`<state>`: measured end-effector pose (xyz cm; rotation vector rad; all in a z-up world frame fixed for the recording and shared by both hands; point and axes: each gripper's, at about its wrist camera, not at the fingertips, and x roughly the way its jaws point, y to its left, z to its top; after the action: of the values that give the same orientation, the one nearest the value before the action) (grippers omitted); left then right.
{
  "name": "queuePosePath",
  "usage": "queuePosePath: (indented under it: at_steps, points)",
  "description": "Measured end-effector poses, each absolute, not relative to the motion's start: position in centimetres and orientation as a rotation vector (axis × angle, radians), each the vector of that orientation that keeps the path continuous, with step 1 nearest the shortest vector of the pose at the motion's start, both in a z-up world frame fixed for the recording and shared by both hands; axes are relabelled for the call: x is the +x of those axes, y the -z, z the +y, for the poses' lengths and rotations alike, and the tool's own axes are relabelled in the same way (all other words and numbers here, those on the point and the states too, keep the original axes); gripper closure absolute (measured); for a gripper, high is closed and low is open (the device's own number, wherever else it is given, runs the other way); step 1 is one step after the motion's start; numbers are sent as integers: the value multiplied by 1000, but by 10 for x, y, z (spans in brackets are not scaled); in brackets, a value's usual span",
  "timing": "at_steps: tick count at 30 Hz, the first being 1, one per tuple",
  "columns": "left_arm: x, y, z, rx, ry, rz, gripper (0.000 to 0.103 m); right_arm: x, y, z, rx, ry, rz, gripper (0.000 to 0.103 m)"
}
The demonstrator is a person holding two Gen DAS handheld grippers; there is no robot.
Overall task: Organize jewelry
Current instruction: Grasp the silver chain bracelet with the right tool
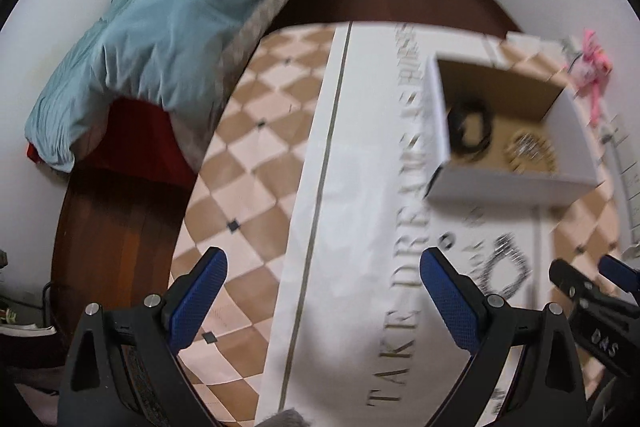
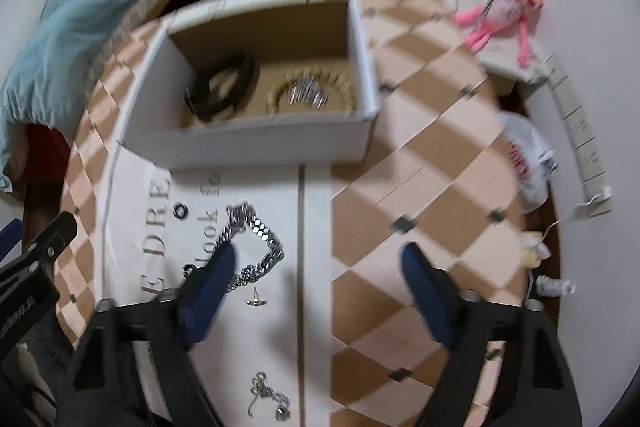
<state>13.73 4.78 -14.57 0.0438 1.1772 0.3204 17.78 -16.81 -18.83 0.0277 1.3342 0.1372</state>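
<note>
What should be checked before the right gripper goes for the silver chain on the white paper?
1. Right gripper open, empty: ok.
2. Silver chain lying loose on white paper: ok.
3. Chain centred between the fingers: not ok, it sits at the left finger.
4. White box open, with space: ok.
5. Left gripper open, empty: ok.
6. Small earring clear of chain: cannot tell.

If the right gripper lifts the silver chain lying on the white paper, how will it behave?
The silver chain will probably hang limp, since it lies in loose bends. Its thick metal links suggest some weight. Gripped at one point, it may slide or swing between the open right gripper's fingers.
</note>
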Motion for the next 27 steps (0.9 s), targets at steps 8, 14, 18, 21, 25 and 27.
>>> queuePosePath:
  at_steps: [8, 14, 18, 21, 25, 27]
  points:
    - [125, 178, 51, 52, -323, 1256, 4, 172, 228, -137, -91, -153, 1338, 58]
    - [122, 189, 39, 53, -275, 1291, 4, 166, 227, -147, -102, -155, 1331, 98]
    - [122, 192, 25, 7, -191, 1301, 5, 166, 219, -181, -32, -114, 1327, 99]
    - [126, 196, 10, -5, -132, 1314, 5, 166, 214, -206, 14, -76, 1322, 99]
    - [132, 205, -15, 34, -67, 1314, 9, 165, 215, -229, 51, -33, 1332, 99]
    - [134, 209, -23, 55, -43, 1319, 25, 164, 217, -237, 65, -20, 1339, 99]
